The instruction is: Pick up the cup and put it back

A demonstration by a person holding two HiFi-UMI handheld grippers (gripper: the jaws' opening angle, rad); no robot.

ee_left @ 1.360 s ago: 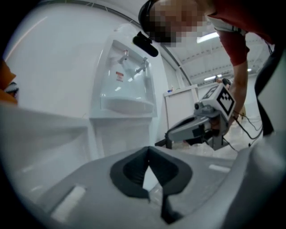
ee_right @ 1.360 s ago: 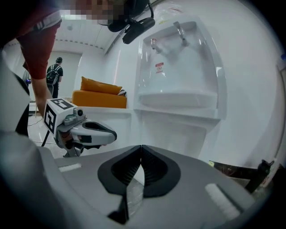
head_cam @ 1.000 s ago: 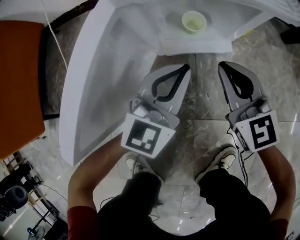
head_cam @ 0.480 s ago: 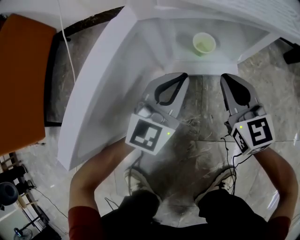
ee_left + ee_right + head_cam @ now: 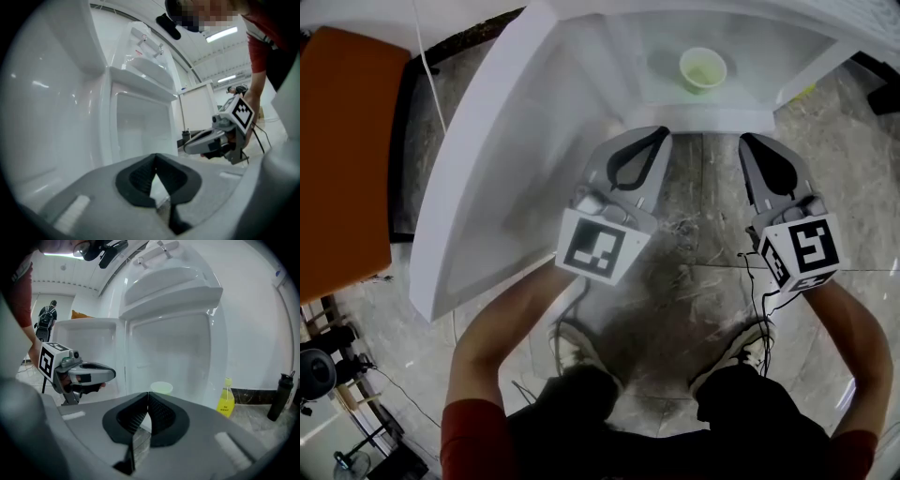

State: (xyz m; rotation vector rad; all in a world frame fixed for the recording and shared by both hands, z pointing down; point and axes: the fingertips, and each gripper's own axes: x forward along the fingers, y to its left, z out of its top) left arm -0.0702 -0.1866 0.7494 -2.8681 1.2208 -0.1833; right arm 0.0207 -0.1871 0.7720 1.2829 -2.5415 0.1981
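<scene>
A person stands on a shiny stone floor (image 5: pixel 694 244). Two shoes (image 5: pixel 570 342) show at 6 o'clock in the head view, one under each arm.

Each hand holds a grey tool straight out in front. The left gripper (image 5: pixel 661 136) points to 12 o'clock, tipped a little toward 1. Its black tips are pressed together and nothing is between them. Its marker cube (image 5: pixel 602 246) sits at the back, close to the hand. The right gripper (image 5: pixel 746 141) is beside it at 3 o'clock, with bare floor between the two. Its tips are pressed together too, and it holds nothing. Its own marker cube (image 5: pixel 802 251) faces up.

Just past the tips, a big white cabinet (image 5: pixel 609 56) stands open. Its white door (image 5: pixel 487 178) swings out from 12 o'clock round to 8 o'clock, next to the left gripper.

The cup (image 5: pixel 703 68) is pale green. It stands upright on the white bottom of the cabinet, at 12 o'clock, in line with the gap between the two tools. It is well apart from both of them. In the right gripper view the cup (image 5: pixel 161 388) shows just above the closed tips.

Farther off, at 3 o'clock in that view, a yellow bottle (image 5: pixel 225 401) stands on the floor by the cabinet. A dark bottle (image 5: pixel 280 394) stands farther right. An orange board (image 5: pixel 342 159) lies at 9 o'clock in the head view.
</scene>
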